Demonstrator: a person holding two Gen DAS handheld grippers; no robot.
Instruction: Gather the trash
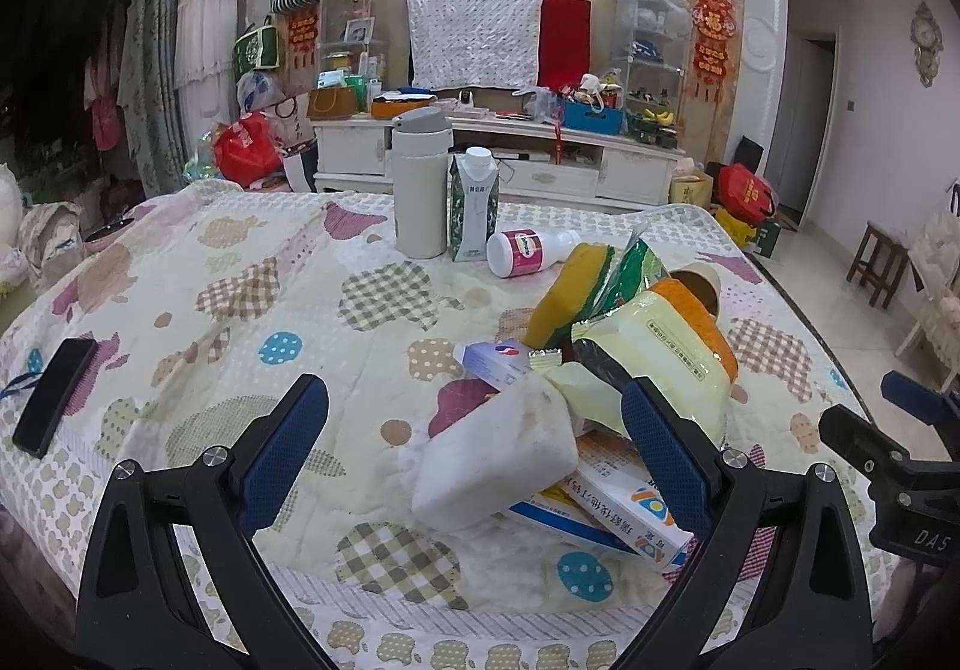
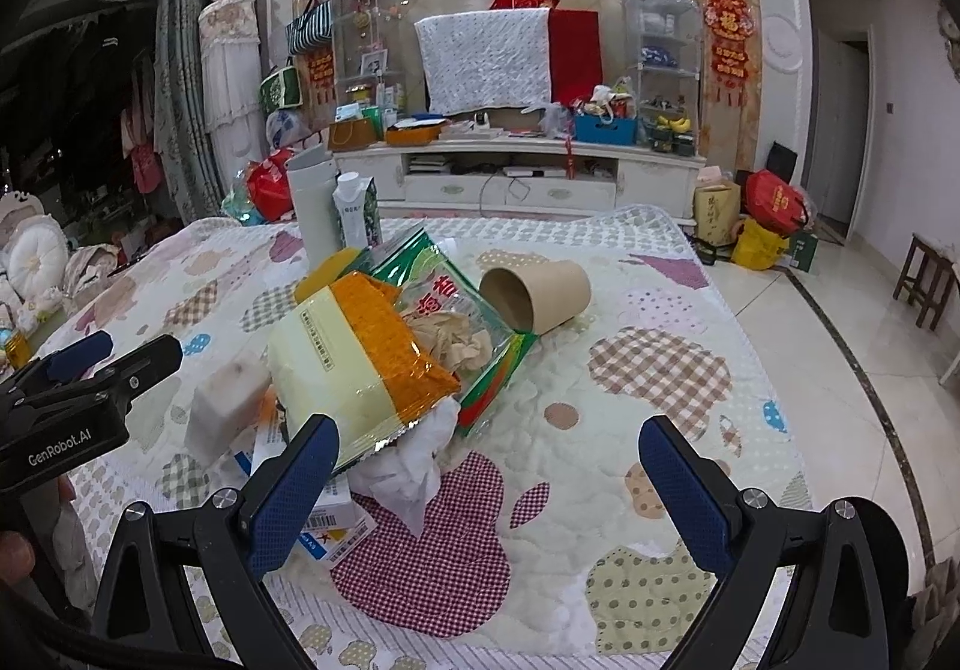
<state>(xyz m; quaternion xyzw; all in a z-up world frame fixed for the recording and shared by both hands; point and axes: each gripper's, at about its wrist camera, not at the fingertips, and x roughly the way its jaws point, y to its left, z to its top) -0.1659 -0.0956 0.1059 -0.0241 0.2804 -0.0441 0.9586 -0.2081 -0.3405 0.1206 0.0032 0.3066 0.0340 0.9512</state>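
Observation:
A pile of trash lies on the quilted table. In the left wrist view it holds a white foam block (image 1: 498,460), medicine boxes (image 1: 624,514), a yellow-orange wrapper (image 1: 672,364) and a green snack bag (image 1: 636,268). My left gripper (image 1: 474,460) is open, its fingers either side of the foam block. In the right wrist view my right gripper (image 2: 486,496) is open and empty, just in front of the yellow-orange wrapper (image 2: 354,364), crumpled white tissue (image 2: 408,466), the green bag (image 2: 468,322) and a tipped brown paper cup (image 2: 534,295).
A grey-green flask (image 1: 419,184), a milk carton (image 1: 474,208) and a tipped pink-labelled bottle (image 1: 528,250) stand behind the pile. A black phone (image 1: 54,397) lies at the table's left edge. A TV cabinet (image 2: 510,172) stands beyond, tiled floor to the right.

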